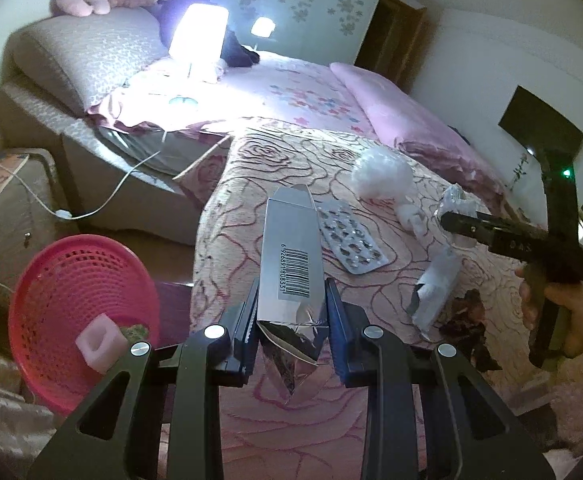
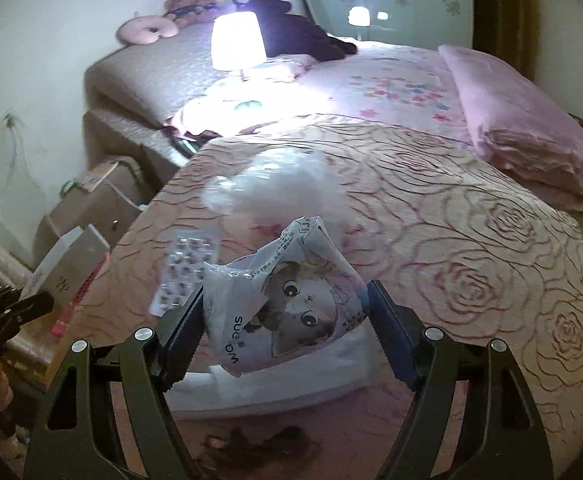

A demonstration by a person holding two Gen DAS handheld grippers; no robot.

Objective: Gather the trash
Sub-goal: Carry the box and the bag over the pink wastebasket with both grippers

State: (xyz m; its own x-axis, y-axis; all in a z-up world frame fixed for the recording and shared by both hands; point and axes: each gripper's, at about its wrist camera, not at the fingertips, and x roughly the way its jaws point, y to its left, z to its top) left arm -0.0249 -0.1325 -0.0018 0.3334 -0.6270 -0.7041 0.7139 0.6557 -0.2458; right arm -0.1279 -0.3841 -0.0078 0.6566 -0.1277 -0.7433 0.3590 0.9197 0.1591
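Observation:
My left gripper point(image 1: 292, 286) is shut on a silver carton point(image 1: 291, 252) with a barcode, its crumpled end hanging below the pads. A red mesh basket point(image 1: 71, 276) stands lower left, with a pale block point(image 1: 99, 342) inside. My right gripper point(image 2: 287, 290) is shut on a crinkled packet printed with a cat point(image 2: 291, 308), held above the rose quilt point(image 2: 471, 248). In the left wrist view, that right gripper point(image 1: 453, 220) is at the right with the packet point(image 1: 456, 197) at its tip. A blister pack point(image 1: 351, 245) point(image 2: 181, 274) and a white plastic wad point(image 1: 380, 176) point(image 2: 279, 188) lie on the quilt.
A torn silvery wrapper point(image 1: 435, 294) and a dark clump point(image 1: 469, 322) lie on the quilt near a hand point(image 1: 571, 316). A lit lamp point(image 1: 197, 36), pink pillow point(image 1: 407, 120) and plush toys sit farther back. A cardboard box point(image 2: 91, 208) and a white cable point(image 1: 103, 200) are beside the bed.

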